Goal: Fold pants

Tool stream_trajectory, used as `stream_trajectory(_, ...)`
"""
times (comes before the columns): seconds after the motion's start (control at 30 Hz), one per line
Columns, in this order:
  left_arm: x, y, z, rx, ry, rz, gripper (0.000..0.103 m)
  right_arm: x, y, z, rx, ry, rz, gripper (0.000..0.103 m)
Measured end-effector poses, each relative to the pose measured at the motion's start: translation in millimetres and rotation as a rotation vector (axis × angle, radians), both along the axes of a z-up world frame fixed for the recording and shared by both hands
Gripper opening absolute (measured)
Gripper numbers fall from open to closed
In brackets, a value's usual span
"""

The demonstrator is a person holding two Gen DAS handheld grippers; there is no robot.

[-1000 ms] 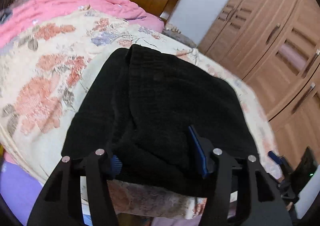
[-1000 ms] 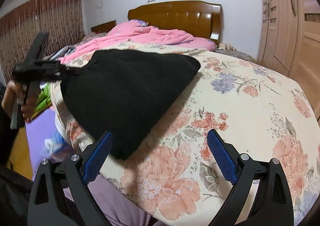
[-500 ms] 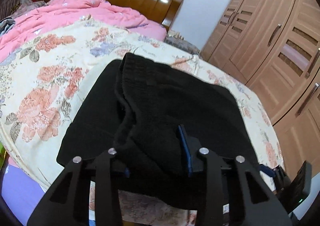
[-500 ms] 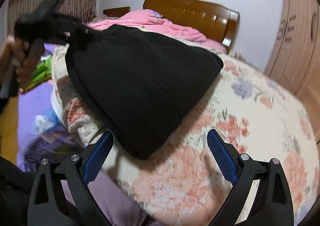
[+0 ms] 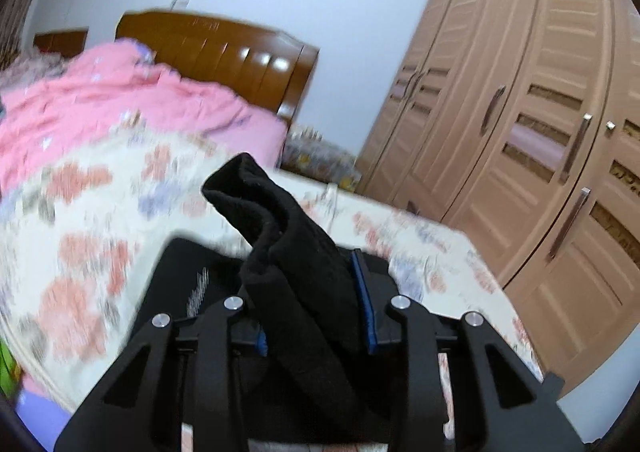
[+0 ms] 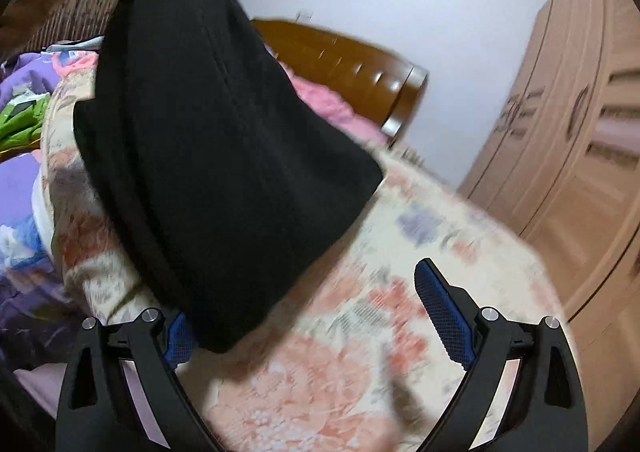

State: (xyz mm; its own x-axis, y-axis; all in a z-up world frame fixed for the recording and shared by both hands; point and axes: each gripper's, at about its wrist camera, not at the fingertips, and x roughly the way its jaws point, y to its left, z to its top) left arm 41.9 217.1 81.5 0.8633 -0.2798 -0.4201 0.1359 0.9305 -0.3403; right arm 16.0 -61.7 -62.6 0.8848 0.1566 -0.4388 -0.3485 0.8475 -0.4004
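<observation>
The thick black fleece pants (image 5: 304, 284) are being pinched by the left gripper (image 5: 316, 304) and should be carried far; the right gripper (image 6: 316, 316) is being held spread.

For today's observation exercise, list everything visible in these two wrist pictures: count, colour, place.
pants: one, black, lifted above the bed's near corner
bedspread: one, cream with pink flowers, on the bed
quilt: one, pink, heaped by the headboard
headboard: one, brown wood, against the wall
wardrobe: one, light wood, right of the bed
left gripper: black with blue pads, shut on the pants
right gripper: black with blue pads, open, low beside the pants
</observation>
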Motion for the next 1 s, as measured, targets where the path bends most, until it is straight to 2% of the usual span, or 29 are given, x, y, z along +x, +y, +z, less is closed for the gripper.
stream_trajectory(0.07, -1, 11, 11, -0.004, -0.034, 0.01, 0.033, 2, 3, 2, -0.004, 0.0, 0.006, 0.092)
stream_trajectory(0.13, 3, 28, 0, -0.036, 0.0, 0.038, 0.033, 8, 10, -3, -0.03, 0.031, 0.016, 0.092)
stream_trajectory(0.2, 10, 52, -41, -0.067, 0.092, 0.117, 0.033, 16, 12, -13, -0.046, 0.082, 0.019, 0.091)
stream_trajectory(0.23, 13, 65, -64, -0.106, 0.147, 0.147, 0.033, 17, 8, -13, -0.021, 0.094, 0.019, 0.092)
stream_trajectory(0.27, 15, 82, -102, -0.179, 0.222, 0.184, 0.033, 19, 7, -13, -0.015, 0.104, 0.022, 0.092)
stream_trajectory(0.3, 14, 89, -119, -0.214, 0.245, 0.195, 0.033, 20, 7, -13, -0.017, 0.109, 0.029, 0.092)
stream_trajectory(0.33, 3, 96, -134, -0.292, 0.194, 0.188, 0.033, 19, 8, -14, -0.026, 0.103, 0.03, 0.092)
stream_trajectory(0.37, 0, 95, -133, -0.286, 0.179, 0.186, 0.033, 18, 8, -14, -0.034, 0.096, 0.029, 0.091)
stream_trajectory(0.43, -1, 85, -116, -0.222, 0.163, 0.199, 0.033, 19, 8, -11, -0.033, 0.103, 0.021, 0.092)
stream_trajectory(0.5, -8, 75, -89, -0.187, 0.098, 0.195, 0.033, 17, 10, -9, -0.048, 0.087, 0.014, 0.092)
stream_trajectory(0.53, -15, 68, -71, -0.142, 0.049, 0.198, 0.033, 16, 11, -9, -0.054, 0.079, 0.013, 0.092)
stream_trajectory(0.6, -20, 63, -57, -0.084, 0.016, 0.212, 0.033, 14, 13, -8, -0.062, 0.07, 0.022, 0.092)
stream_trajectory(0.63, -18, 64, -58, -0.072, 0.029, 0.223, 0.033, 15, 15, -11, -0.07, 0.077, 0.028, 0.092)
stream_trajectory(0.67, -13, 69, -69, -0.082, 0.077, 0.235, 0.033, 15, 15, -13, -0.072, 0.088, 0.029, 0.092)
stream_trajectory(0.77, -2, 85, -117, -0.158, 0.203, 0.27, 0.034, 20, 11, -14, -0.036, 0.128, 0.035, 0.092)
stream_trajectory(0.8, -8, 87, -121, -0.177, 0.161, 0.273, 0.036, 20, 11, -13, -0.037, 0.129, 0.036, 0.092)
stream_trajectory(0.87, -8, 81, -113, -0.128, 0.164, 0.285, 0.038, 19, 10, -11, -0.034, 0.14, 0.054, 0.092)
stream_trajectory(0.9, -7, 79, -109, -0.101, 0.169, 0.301, 0.044, 18, 8, -9, -0.012, 0.166, 0.091, 0.092)
stream_trajectory(0.93, -9, 78, -106, -0.075, 0.174, 0.328, 0.055, 15, 3, -5, 0.028, 0.196, 0.138, 0.092)
stream_trajectory(0.97, -14, 80, -101, -0.047, 0.179, 0.375, 0.063, 12, 0, -2, 0.06, 0.21, 0.172, 0.092)
stream_trajectory(1.0, -18, 82, -98, -0.028, 0.178, 0.414, 0.077, 9, -9, 4, 0.116, 0.231, 0.224, 0.092)
